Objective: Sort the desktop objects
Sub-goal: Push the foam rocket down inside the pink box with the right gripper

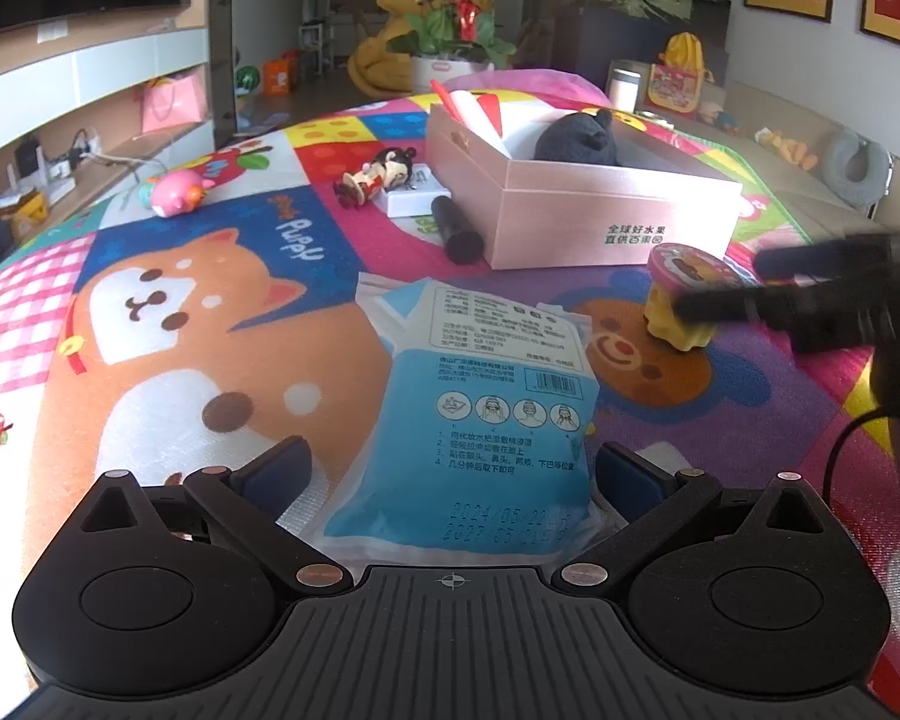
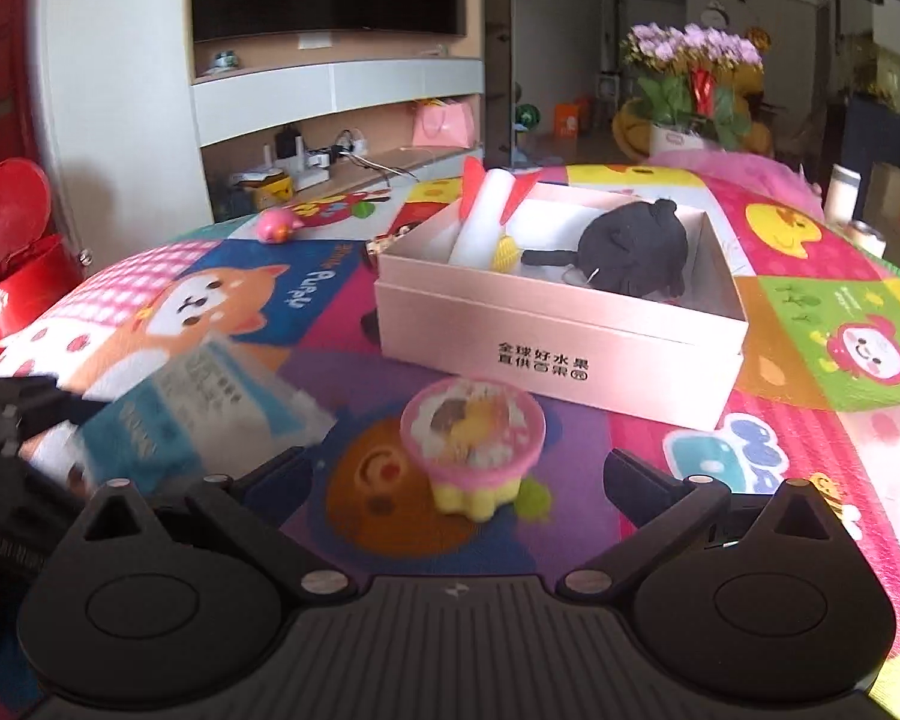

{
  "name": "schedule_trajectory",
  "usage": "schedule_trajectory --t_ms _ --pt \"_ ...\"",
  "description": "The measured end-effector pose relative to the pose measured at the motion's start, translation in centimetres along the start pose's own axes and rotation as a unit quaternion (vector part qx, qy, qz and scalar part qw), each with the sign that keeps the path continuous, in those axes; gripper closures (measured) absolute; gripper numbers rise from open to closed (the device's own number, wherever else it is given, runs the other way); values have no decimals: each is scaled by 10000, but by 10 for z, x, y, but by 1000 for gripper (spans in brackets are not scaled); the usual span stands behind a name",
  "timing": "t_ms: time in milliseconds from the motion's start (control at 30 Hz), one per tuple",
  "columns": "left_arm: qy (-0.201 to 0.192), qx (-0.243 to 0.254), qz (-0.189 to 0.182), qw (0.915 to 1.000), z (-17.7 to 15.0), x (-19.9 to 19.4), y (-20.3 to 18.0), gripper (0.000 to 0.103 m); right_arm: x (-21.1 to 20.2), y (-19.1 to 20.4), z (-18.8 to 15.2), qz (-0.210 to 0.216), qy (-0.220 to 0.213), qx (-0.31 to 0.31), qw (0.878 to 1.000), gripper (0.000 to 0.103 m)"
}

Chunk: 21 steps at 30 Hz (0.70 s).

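A blue and white sachet packet (image 1: 480,396) lies flat on the cartoon play mat (image 1: 210,300), its near end between the fingers of my left gripper (image 1: 453,468), which is open and not pressing on it. My right gripper (image 2: 459,477) is open around a small pink-lidded cup with a yellow base (image 2: 474,444), with clear gaps on both sides. The left wrist view shows that cup (image 1: 684,294) with the blurred right gripper (image 1: 723,283) reaching in from the right. Behind it stands an open pink cardboard box (image 2: 558,348) holding a black plush (image 2: 630,252) and a white roll (image 2: 480,222).
A black cylinder (image 1: 456,228), a small figurine (image 1: 378,177) and a white flat box (image 1: 408,198) lie left of the pink box (image 1: 600,222). A pink pig toy (image 1: 177,192) sits far left. A red bin (image 2: 18,276) stands off the mat's left edge.
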<state>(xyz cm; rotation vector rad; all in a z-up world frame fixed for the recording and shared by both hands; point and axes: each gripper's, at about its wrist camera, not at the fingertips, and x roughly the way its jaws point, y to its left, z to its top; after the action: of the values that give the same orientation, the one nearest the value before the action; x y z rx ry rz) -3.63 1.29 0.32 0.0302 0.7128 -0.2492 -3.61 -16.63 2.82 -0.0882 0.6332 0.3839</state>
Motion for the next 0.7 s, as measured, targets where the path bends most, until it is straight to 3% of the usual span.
schedule_trajectory --t_ms 100,167,300,367,567,700 --pt "8 9 4 10000 0 1 0 0 -6 3 25 45 -329 -121 9994 14" --pt "8 14 -2 10000 0 1 0 0 -5 1 54 -58 -454 -122 9989 30" --pt "-93 -237 -181 9995 -1 -1 10 0 35 -28 109 395 139 785 9960 50" --pt "-162 -405 -290 9986 -2 -4 16 0 67 -35 127 259 407 1020 9936 62" --pt "-198 -491 -331 9980 -1 -5 17 0 137 -40 149 559 1085 1314 9838 67" --pt "-220 -535 -365 9977 -2 -5 18 0 153 -40 145 262 1301 1402 9812 75"
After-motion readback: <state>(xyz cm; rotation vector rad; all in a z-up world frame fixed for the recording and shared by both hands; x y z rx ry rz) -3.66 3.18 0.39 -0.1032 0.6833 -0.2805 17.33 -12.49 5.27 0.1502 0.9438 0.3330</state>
